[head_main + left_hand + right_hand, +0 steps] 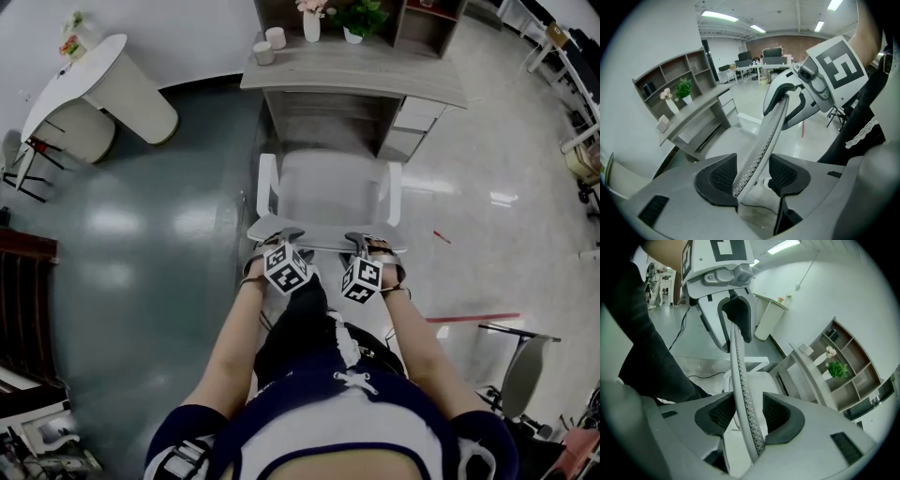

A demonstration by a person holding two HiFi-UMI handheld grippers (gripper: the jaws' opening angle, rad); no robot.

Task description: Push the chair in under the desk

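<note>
Straddling the chair's backrest rim [764, 140] w/ both tools: the left gripper [752, 176] is sitting over the rim's left part and the right gripper [745, 416] over its right part, side by side and near each other. Left jaws are standing wide apart, w/ the perforated rim running between the pads. The rim is leaning against the left-hand pad in that gripper's view, w/ a clear gap on the other side, so nothing is being clamped. Right jaws are likewise gaping. The rim is passing btwn them w/ space on the left and coming close to the right pad low down.

The white chair [328, 192] is facing the desk [375, 75], centred on the kneehole. The seat's front is lying at the opening, w/ most of the seat and both armrests out on the grey floor [141, 234]. The person is standing right behind the backrest, arms reaching down to it.

Two cups [269, 45] are resting on the tabletop's left end. A vase [311, 23] and a potted plant [358, 17] are standing in the shelf unit at the back.
</note>
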